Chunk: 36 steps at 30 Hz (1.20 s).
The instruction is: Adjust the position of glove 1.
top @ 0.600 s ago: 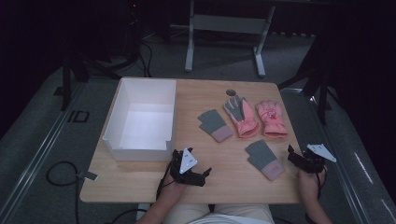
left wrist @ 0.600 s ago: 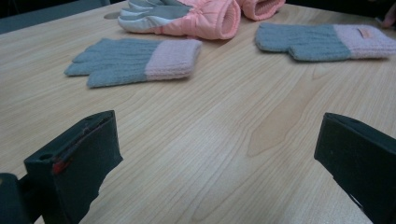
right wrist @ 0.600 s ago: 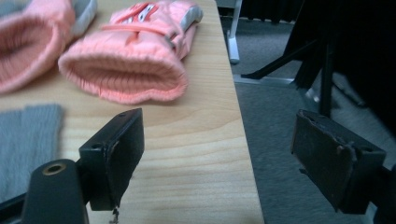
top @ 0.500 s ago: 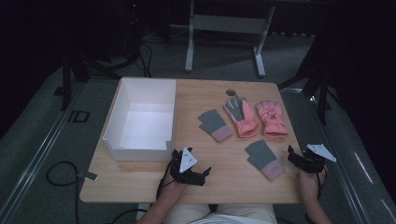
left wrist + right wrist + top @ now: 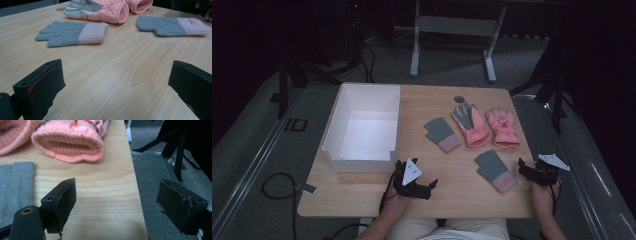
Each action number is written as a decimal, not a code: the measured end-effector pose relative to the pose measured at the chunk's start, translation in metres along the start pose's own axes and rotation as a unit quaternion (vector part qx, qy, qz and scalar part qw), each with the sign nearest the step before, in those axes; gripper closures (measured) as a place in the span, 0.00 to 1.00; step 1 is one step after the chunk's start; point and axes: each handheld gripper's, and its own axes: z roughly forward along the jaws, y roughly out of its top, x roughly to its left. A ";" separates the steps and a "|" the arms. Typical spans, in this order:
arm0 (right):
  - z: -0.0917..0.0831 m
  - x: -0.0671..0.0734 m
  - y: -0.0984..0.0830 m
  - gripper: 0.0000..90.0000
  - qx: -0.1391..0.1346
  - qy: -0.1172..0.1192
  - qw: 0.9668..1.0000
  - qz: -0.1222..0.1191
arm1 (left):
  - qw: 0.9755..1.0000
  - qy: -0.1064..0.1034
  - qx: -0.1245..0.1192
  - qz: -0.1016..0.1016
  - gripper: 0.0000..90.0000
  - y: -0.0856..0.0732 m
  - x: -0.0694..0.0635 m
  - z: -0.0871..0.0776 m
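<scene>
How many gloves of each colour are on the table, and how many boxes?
Grey knit gloves with pink cuffs: 2
Pink padded gloves: 2
White box: 1
Total: 5

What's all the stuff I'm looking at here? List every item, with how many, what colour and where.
Box: one, white, open-topped, left part of table.
Knit gloves: two, grey with pink cuffs; one mid-table, one near the front edge at right.
Ski gloves: two, pink; one palm-up with grey palm, one to its right.
Small round object: one, dark, beyond the ski gloves.
Table: one, light wood.
Left gripper: black, fingers open, front edge.
Right gripper: black, fingers open, right edge.
</scene>
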 end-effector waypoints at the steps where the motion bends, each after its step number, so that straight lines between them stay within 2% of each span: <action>1: 0.000 0.000 0.000 0.18 0.003 -0.002 1.000 0.001 | 1.000 0.000 -0.001 -0.001 0.00 0.000 0.000 0.000; 4: 0.001 0.002 0.000 0.17 0.015 0.000 1.000 -0.005 | 1.000 0.001 0.000 -0.002 0.00 0.000 0.000 0.000; 10: 0.002 -0.001 0.006 0.16 0.033 0.024 0.999 -0.012 | 1.000 -0.002 -0.001 -0.003 0.00 0.000 0.000 0.000; 15: 0.004 -0.008 0.020 0.15 0.052 0.044 0.998 0.009 | 1.000 -0.001 -0.001 0.002 0.00 0.000 -0.001 0.000; 18: 0.005 -0.011 0.027 0.15 0.061 0.044 0.997 0.011 | 1.000 0.000 -0.001 0.001 0.00 0.000 -0.001 0.000; 19: 0.006 -0.012 0.037 0.15 0.058 0.053 0.997 0.017 | 1.000 0.000 0.000 0.001 0.00 0.000 0.000 0.000; 22: 0.005 -0.011 0.045 0.15 0.056 0.058 0.997 0.017 | 1.000 0.000 -0.001 0.001 0.00 0.000 -0.001 0.000; 25: 0.004 -0.005 0.063 0.15 0.050 0.070 0.996 0.002 | 1.000 0.002 -0.001 0.003 0.00 0.000 -0.001 0.000; 26: 0.004 -0.005 0.063 0.15 0.050 0.070 0.996 0.002 | 1.000 0.002 -0.001 0.003 0.00 0.000 -0.001 0.000; 27: 0.004 -0.002 0.072 0.15 0.044 0.072 0.996 -0.003 | 1.000 0.002 -0.001 0.004 0.00 0.000 -0.001 0.000; 29: 0.003 0.000 0.075 0.15 0.040 0.074 0.996 -0.004 | 1.000 0.001 0.000 0.004 0.00 0.000 -0.001 0.000; 31: 0.003 0.008 0.088 0.14 0.025 0.069 0.997 -0.009 | 1.000 -0.002 -0.001 0.000 0.00 0.000 0.000 0.000; 34: 0.002 0.014 0.095 0.14 0.016 0.070 0.997 -0.013 | 1.000 -0.002 -0.001 0.000 0.00 0.000 0.000 0.000; 35: 0.001 0.019 0.102 0.15 0.013 0.083 0.996 -0.009 | 1.000 0.001 -0.001 0.003 0.00 0.000 -0.001 0.000; 36: 0.001 0.019 0.102 0.15 0.013 0.083 0.996 -0.009 | 1.000 0.001 -0.001 0.003 0.00 0.000 -0.001 0.000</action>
